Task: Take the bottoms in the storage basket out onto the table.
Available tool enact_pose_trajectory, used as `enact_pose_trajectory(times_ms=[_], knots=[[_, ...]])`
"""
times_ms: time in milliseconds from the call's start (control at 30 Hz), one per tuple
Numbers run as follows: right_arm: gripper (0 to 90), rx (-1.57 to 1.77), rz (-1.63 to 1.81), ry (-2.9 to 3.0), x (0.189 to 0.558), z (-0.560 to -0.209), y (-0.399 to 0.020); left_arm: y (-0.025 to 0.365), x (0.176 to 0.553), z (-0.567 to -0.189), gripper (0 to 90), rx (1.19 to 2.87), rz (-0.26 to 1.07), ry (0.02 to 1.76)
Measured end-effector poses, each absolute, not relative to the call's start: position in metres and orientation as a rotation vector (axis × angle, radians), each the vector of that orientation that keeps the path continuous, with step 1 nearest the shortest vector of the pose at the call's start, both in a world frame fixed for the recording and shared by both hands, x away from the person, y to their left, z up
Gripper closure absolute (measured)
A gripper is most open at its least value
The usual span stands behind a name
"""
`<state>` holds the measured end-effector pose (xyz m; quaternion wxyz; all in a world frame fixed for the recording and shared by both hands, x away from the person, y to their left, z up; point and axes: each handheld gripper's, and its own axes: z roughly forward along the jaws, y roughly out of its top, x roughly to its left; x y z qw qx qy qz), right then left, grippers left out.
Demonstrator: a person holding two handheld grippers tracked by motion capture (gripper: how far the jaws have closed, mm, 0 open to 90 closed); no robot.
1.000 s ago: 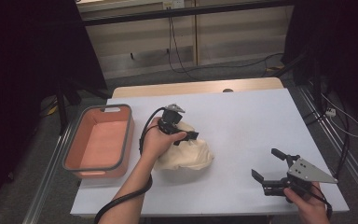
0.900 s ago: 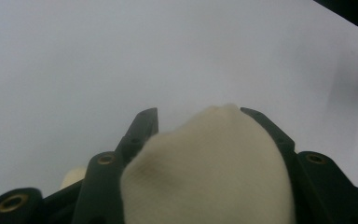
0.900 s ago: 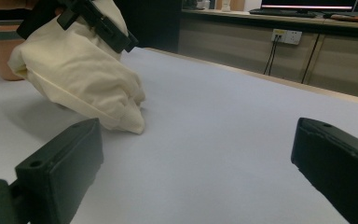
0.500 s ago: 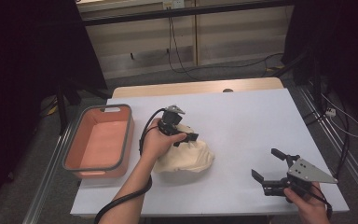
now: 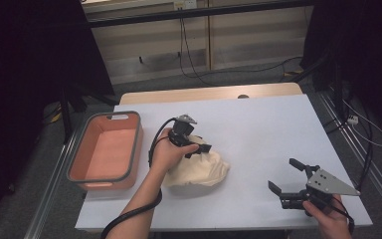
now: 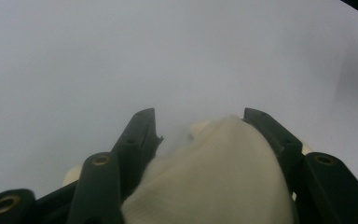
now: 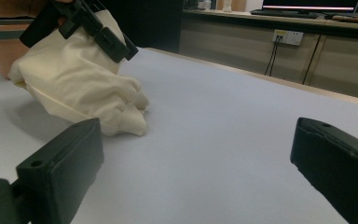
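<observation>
Cream cloth (image 5: 199, 169), bunched left of centre on the white surface (image 5: 263, 129), with a fold between the left gripper (image 5: 193, 147) jaws, which have just been opening. Right gripper (image 5: 291, 180) hovers near the front right, jaws apart. Orange bin (image 5: 107, 152) stands at the left edge; dark room beyond.

One cream cloth (image 5: 199, 169), one orange bin (image 5: 107, 152), two tools, one table (image 5: 258, 124).
</observation>
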<state>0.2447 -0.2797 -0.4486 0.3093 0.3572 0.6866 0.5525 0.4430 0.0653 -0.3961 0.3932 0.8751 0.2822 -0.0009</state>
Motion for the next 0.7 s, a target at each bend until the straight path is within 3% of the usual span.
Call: enact_pose_trajectory(times_ms=[700], knots=[[2.4,0.941,1.457,1.815,0.2446,-0.4486,-0.2795,0.066,0.4411,-0.4019,41.0,2.225,-0.009,0.72]])
